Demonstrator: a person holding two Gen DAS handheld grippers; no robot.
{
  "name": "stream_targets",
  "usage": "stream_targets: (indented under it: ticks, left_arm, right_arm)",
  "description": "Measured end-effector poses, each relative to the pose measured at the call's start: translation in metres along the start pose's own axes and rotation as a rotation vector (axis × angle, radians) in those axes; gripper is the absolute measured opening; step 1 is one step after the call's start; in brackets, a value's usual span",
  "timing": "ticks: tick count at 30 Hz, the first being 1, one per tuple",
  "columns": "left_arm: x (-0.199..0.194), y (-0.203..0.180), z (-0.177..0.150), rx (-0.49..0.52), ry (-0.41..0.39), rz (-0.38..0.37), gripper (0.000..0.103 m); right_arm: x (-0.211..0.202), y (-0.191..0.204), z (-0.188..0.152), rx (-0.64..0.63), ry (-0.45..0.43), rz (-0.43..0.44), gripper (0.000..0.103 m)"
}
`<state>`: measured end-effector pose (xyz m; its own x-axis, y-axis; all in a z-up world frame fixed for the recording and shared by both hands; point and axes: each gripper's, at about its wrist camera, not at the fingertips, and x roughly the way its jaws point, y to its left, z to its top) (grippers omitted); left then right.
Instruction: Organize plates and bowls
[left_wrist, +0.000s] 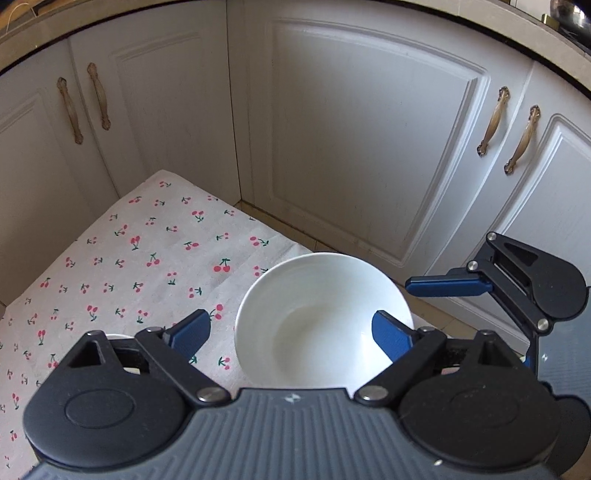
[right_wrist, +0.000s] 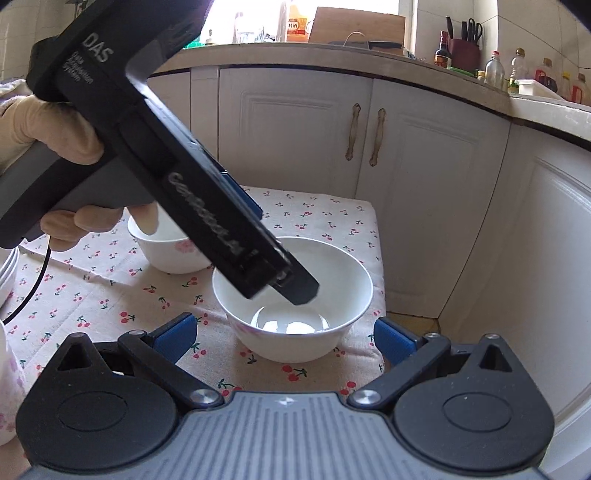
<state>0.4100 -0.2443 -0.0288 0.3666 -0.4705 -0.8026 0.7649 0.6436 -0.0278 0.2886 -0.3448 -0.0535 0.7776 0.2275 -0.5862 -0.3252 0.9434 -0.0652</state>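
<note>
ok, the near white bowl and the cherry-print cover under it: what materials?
Near bowl: looks like glazed ceramic or porcelain; glossy white, with bright window reflections in its base. Cherry-print cover: looks like woven fabric, matte, with visible creases and an edge that drapes over the table side.

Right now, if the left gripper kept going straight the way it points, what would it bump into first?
Probably the empty white ceramic bowl on the cherry-print cloth; the open left gripper straddles its rim, though depth is uncertain.
</note>
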Motion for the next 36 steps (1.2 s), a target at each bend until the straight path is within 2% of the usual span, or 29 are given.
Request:
stream_targets:
  ticks: [4, 11, 36]
  left_arm:
    - [0.009, 0.004, 0.003, -0.009, 0.021, -0.014, 0.083]
    - [0.019, 0.005, 0.003, -0.017, 0.041, -0.039, 0.077]
    - [0.016, 0.004, 0.001, -0.025, 0.041, -0.066, 0.075]
  right_arm:
    - [0.006, -0.002, 0.000, 0.001, 0.007, 0.002, 0.101]
    - [0.008, -0.003, 0.000, -0.001, 0.013, 0.007, 0.091]
    - [0.006, 0.001, 0.006, 0.011, 0.033, -0.006, 0.089]
